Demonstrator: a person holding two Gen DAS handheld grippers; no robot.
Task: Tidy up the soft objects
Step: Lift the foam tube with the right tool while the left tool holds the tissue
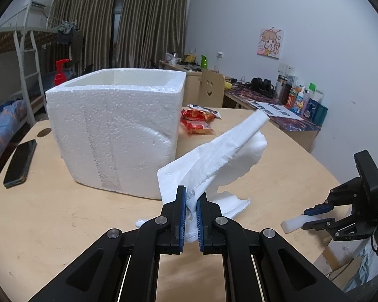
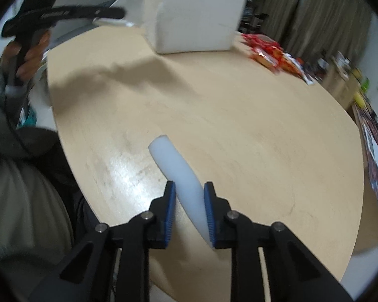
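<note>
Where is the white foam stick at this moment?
The white foam stick lies on the wooden table near its front edge, between the right gripper's fingers.

The right gripper (image 2: 190, 191) straddles a white foam cylinder (image 2: 175, 166) lying on the round pale wooden table (image 2: 239, 125); a white styrofoam box (image 2: 196, 17) stands beyond.

On the tabletop (image 1: 63, 226), in the left wrist view, the foam box (image 1: 113, 130) stood at ten o'clock, a phone (image 1: 20, 162) to its nine o'clock. Snack packets (image 1: 197, 122) lay behind the box at twelve. The tissue (image 1: 214, 166) hung at centre; a foam stick (image 1: 293, 224) lay at three o'clock.
</note>
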